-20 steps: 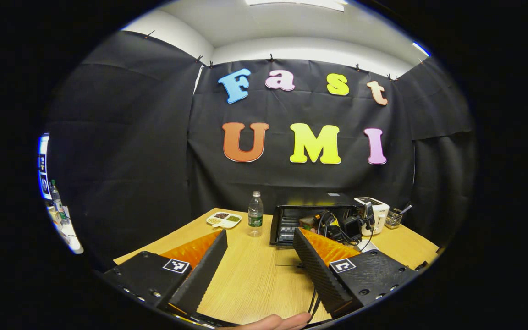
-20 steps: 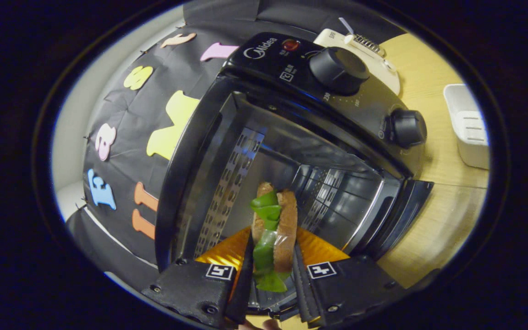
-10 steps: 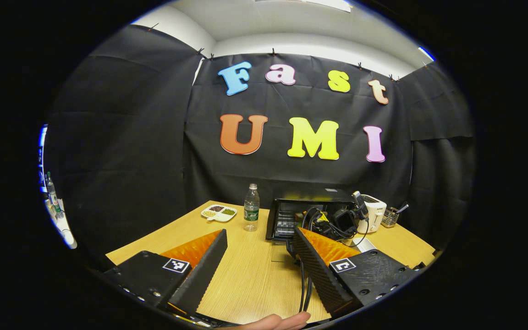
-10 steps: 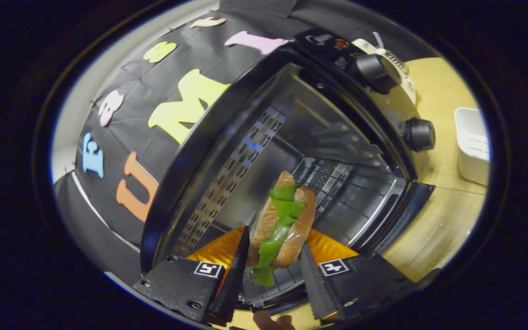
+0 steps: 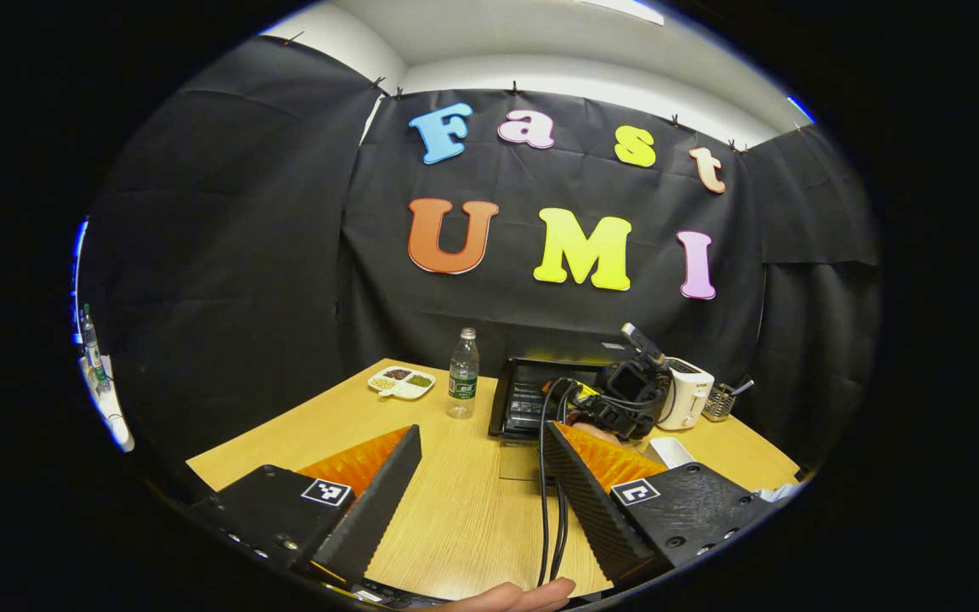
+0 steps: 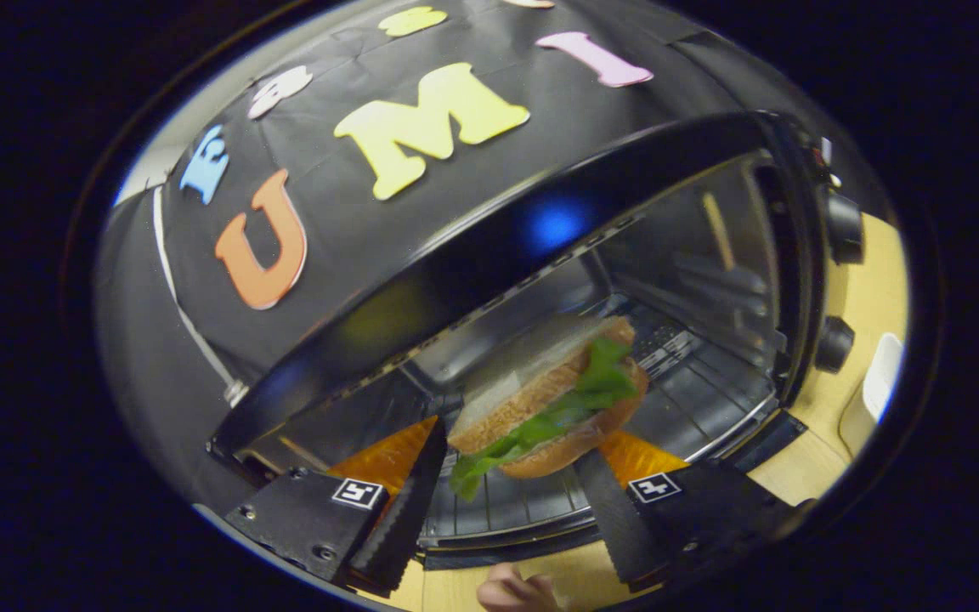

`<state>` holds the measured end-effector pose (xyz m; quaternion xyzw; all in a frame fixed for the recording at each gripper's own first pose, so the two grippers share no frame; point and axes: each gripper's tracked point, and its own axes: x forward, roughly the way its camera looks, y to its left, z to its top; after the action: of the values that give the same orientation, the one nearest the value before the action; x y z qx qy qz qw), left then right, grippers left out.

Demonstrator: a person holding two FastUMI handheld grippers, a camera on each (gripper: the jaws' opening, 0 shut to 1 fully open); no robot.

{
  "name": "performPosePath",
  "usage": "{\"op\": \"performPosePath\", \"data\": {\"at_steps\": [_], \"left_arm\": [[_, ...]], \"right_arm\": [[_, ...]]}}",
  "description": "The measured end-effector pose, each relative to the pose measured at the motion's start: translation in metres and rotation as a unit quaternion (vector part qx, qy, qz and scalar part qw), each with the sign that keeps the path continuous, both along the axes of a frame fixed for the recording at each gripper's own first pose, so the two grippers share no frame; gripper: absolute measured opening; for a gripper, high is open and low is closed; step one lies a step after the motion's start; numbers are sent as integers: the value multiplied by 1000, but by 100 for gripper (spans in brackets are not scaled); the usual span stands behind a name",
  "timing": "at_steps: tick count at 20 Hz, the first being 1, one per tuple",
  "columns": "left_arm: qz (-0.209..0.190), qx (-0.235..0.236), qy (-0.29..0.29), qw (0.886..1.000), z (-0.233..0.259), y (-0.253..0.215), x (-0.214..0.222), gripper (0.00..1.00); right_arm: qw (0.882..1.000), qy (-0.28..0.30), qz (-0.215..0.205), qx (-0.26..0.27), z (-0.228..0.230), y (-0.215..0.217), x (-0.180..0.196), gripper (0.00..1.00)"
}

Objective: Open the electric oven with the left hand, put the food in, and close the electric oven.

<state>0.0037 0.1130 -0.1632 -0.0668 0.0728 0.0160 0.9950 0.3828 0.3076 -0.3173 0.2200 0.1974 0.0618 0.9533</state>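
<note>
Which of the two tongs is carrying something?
The right tongs: a sandwich of brown bread and green lettuce sits between them at the open black electric oven. The left tongs are spread wide over the wooden table, empty.

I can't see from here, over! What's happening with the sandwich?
Right gripper open around the lettuce sandwich, at the open black electric oven. Left gripper open, empty, above the wooden table. Wire rack unobstructed.

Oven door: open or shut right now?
Open. In the right gripper view the oven cavity and its wire rack are exposed, with the sandwich at the mouth between the right gripper's fingers.
</note>
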Motion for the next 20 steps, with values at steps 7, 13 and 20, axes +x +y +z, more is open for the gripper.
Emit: {"op": "performPosePath", "data": {"at_steps": [7,13,20], "left_arm": [[8,-11,29,999,-20,6,7,93],[12,-10,40,999,-27,6,8,93],[13,2,42,999,-28,4,8,93]], "right_arm": [[986,56,47,-150,-9,-8,-4,95],[970,122,109,-180,-4,2,-39,89],[975,65,100,-188,60,-20,-77,96]]}}
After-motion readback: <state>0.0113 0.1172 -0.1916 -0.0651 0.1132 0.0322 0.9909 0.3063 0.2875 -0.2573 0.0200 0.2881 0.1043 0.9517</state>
